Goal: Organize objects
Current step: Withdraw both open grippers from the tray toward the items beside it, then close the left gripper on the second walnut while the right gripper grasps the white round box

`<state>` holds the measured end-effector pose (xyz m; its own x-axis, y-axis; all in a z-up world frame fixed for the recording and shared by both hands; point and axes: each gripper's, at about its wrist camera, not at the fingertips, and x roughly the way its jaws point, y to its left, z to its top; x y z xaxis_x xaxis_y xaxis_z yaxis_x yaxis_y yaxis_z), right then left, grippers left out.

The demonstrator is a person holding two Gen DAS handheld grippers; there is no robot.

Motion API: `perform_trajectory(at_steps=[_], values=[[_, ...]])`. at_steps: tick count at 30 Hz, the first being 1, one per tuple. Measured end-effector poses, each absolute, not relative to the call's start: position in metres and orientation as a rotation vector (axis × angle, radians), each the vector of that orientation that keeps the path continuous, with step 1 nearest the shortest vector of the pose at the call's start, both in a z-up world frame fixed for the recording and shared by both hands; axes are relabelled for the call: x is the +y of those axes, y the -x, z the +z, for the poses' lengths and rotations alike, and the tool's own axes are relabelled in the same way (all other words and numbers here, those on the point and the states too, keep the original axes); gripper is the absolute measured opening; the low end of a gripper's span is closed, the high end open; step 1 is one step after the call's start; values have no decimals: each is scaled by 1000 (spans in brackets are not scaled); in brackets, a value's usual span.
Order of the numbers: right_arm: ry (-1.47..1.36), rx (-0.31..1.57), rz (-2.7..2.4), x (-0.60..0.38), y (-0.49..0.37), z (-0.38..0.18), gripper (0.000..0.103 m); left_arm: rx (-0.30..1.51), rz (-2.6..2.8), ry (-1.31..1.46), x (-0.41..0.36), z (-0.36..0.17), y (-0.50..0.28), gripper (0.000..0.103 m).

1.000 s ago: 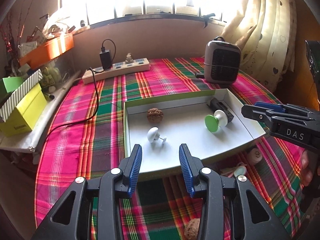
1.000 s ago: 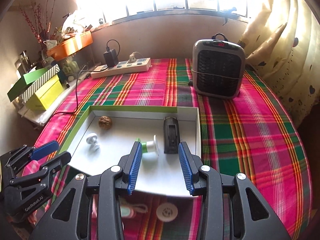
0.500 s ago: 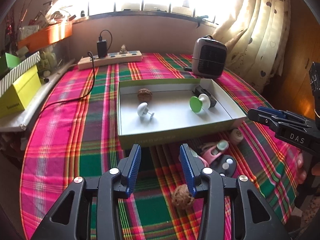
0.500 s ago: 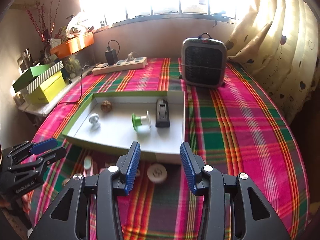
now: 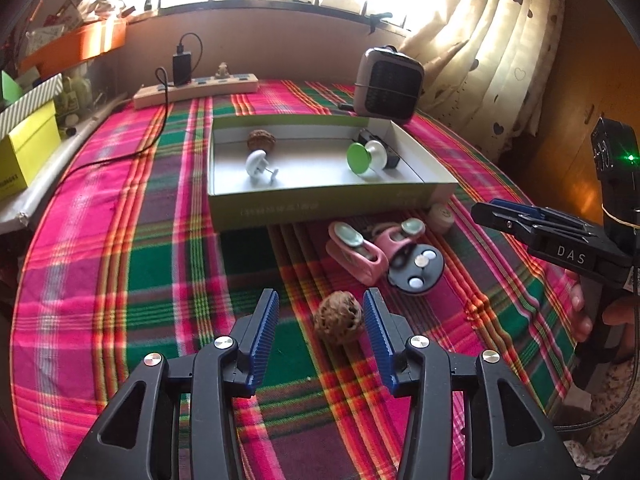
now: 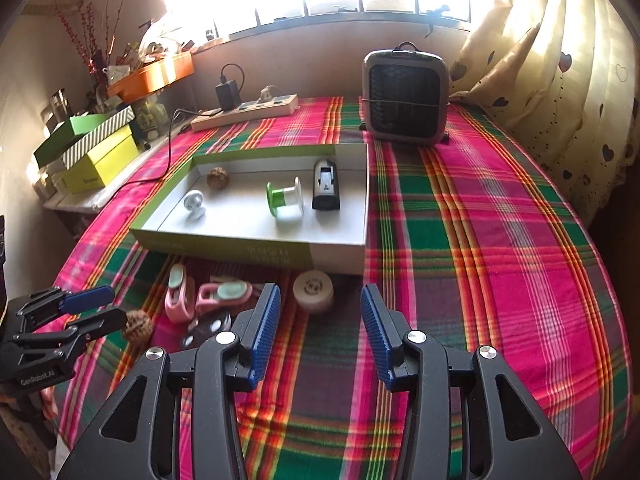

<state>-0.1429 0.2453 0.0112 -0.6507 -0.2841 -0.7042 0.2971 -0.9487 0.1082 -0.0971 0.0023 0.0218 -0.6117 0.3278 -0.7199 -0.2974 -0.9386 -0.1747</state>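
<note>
A shallow green-and-white box (image 5: 328, 202) (image 6: 256, 250) on the plaid table holds a walnut (image 5: 261, 140), a white knob (image 5: 258, 163), a green-and-white spool (image 6: 285, 200) and a black device (image 6: 326, 190). In front of the box lie two pink clips (image 5: 354, 250) (image 6: 208, 298), a black disc with white dots (image 5: 418, 270), a round beige case (image 6: 313, 291) and a second walnut (image 5: 339, 317) (image 6: 138, 327). My left gripper (image 5: 320, 328) is open, with this walnut between its fingers near the right pad. My right gripper (image 6: 318, 334) is open and empty, just short of the beige case.
A small grey heater (image 6: 405, 98) stands behind the box at the right. A power strip with a plugged charger (image 6: 244, 110) lies at the back. Green and yellow boxes (image 6: 96, 152) and an orange tray (image 6: 152, 76) sit at the left. Curtains (image 6: 560, 60) hang at the right.
Both grippers have drawn back from over the box toward the table's near side. The loose objects in front of the box came into view, and the walnut now sits between my left fingers.
</note>
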Motion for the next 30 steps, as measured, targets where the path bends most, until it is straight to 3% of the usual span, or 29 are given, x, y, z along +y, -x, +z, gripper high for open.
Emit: perform_trajectory(at_steps=[3, 30], values=[[-1112, 20, -2592, 248, 140, 8, 49, -35, 2540, 1161, 6, 19, 96, 43], [-1213, 80, -2495, 237, 171, -21, 49, 78, 2553, 1212, 17, 7, 111, 43]])
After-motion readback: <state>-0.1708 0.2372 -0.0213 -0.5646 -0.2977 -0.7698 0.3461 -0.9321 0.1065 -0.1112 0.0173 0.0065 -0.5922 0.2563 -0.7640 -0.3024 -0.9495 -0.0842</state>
